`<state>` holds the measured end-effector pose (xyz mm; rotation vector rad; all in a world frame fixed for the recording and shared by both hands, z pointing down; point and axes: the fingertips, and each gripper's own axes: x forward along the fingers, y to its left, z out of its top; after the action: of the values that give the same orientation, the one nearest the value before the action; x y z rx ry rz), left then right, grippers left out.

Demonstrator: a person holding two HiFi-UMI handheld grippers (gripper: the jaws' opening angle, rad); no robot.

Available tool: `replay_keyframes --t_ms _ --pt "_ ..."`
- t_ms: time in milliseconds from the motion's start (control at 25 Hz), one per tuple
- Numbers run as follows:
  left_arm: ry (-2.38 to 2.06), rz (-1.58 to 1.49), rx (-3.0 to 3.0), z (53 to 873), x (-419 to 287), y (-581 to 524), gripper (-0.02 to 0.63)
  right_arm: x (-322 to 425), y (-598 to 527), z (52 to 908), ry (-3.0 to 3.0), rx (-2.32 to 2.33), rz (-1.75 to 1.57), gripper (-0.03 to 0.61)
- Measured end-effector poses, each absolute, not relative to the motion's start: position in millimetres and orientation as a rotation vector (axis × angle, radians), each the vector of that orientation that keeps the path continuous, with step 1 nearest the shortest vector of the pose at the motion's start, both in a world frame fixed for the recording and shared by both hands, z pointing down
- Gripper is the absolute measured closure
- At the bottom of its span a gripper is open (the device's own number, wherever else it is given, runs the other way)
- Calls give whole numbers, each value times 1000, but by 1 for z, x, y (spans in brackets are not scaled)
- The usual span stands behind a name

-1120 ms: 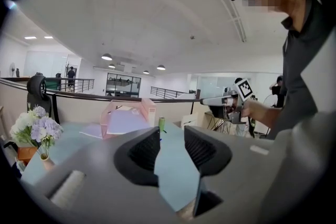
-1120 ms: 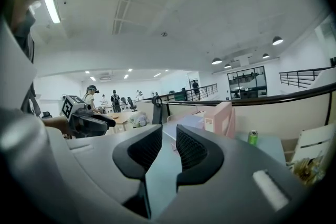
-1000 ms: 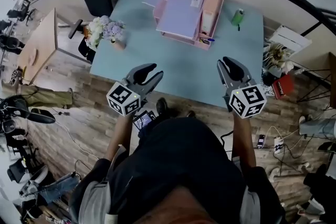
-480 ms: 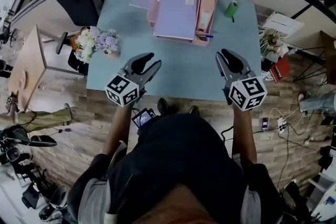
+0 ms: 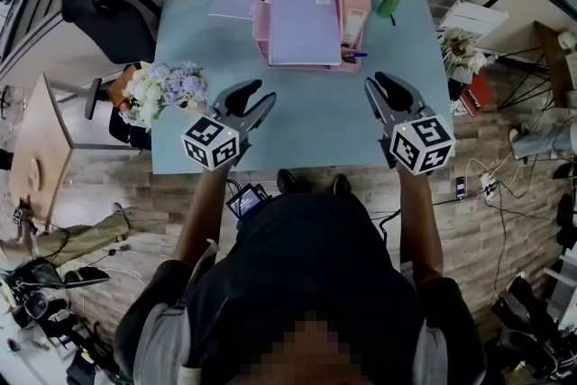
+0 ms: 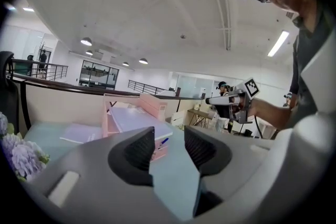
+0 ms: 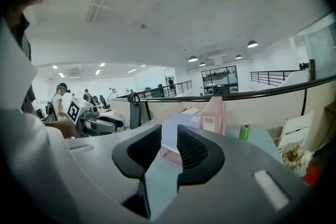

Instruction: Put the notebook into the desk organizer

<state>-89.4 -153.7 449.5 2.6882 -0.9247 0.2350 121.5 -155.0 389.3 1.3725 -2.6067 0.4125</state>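
Observation:
A pink desk organizer (image 5: pixel 265 13) stands at the far side of the pale blue table (image 5: pixel 306 126). A lavender notebook (image 5: pixel 305 24) lies flat in its tray. A second pale purple notebook (image 5: pixel 233 1) lies on the table just left of it. My left gripper (image 5: pixel 261 95) hovers over the table's near half, its jaws apart and empty. My right gripper (image 5: pixel 376 84) hovers level with it to the right; its jaws are opening, with nothing between them. The left gripper view shows the organizer (image 6: pixel 152 105) beyond the left gripper (image 6: pixel 169 136). The right gripper (image 7: pixel 169 136) faces the organizer (image 7: pixel 212 115).
A green can (image 5: pixel 388 4) stands right of the organizer and a blue pen (image 5: pixel 354 55) lies at its front right corner. A flower bunch (image 5: pixel 167 86) sits at the table's left edge and a black chair (image 5: pixel 99 18) beyond it. Boxes and cables lie on the floor at right.
The head view has swung, so the table now sits squarer and nearer the middle. Both grippers stay side by side over its near half, holding nothing.

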Motion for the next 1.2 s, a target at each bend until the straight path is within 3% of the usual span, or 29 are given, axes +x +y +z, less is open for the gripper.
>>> replay_keyframes --t_ms 640,1200 --pt "-906 216 2536 511 -119 -214 403 79 -194 451 -2533 1400 663 460" --pt "-932 74 2346 537 -98 -264 313 88 -255 525 -2551 1304 1165 334"
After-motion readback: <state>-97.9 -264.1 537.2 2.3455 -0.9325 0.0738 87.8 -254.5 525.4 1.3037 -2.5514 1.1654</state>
